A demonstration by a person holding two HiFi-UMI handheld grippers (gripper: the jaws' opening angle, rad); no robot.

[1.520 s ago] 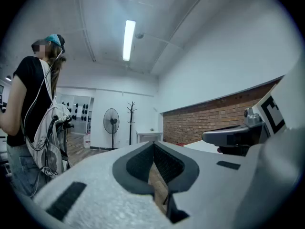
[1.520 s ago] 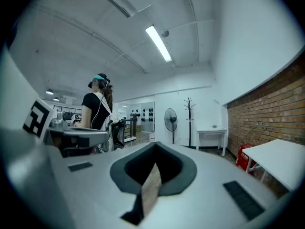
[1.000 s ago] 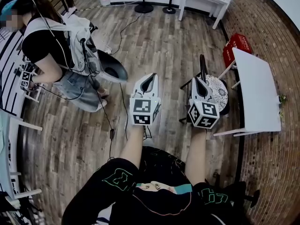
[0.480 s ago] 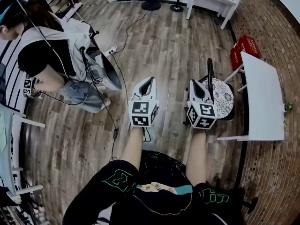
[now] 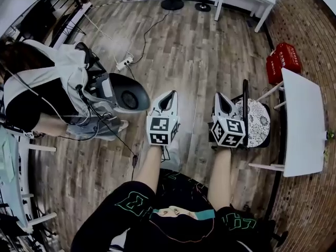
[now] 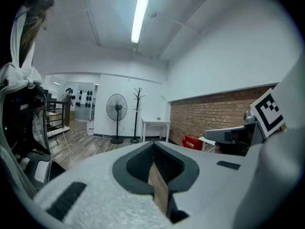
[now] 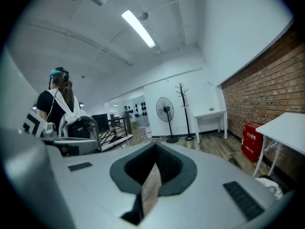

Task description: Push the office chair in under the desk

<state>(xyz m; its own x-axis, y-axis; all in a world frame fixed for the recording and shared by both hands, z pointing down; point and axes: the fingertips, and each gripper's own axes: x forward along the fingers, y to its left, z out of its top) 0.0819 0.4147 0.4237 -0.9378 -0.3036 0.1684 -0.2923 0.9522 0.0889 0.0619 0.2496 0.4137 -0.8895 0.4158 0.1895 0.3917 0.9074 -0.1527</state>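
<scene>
Head view: the left tool [image 5: 168, 96] and the right tool [image 5: 221, 97] are held side by side over the wooden floor [image 5: 194, 41], both pointing up the picture. The office chair [image 5: 258, 121], with its patterned seat, stands on the right tool's right. Its thin black backrest [image 5: 245, 93] is just beside that tool, and whether they touch cannot be told from above. The seat shows whole alongside the white desk [image 5: 302, 125], between the desk's near legs and not beneath the top. A red crate [image 5: 283, 62] sits beyond the desk by the brick wall [image 5: 310, 30]. A second person [image 5: 47, 93], hung with cables, bends at the far left

Left gripper view: the left tool [image 6: 155, 166] is closed, pads together, with nothing between them. Here the standing fan [image 6: 116, 109] and coat stand [image 6: 138, 104] show at full height, where the head view gives only their bases, and a ceiling strip light [image 6: 139, 13] appears. A far desk [image 6: 155, 123] and the red crate [image 6: 193, 141] stand against the walls. The right tool's marker cube [image 6: 267, 111] fills the right edge

Right gripper view: the right tool [image 7: 152, 175] is likewise closed on nothing. The chair's patterned seat [image 7: 269, 186] lies low at the right corner, off the jaws' line, with the white desk [image 7: 286, 123] above it and the crate [image 7: 250, 136] behind. The second person [image 7: 59, 97] is seen from the side at the left
</scene>
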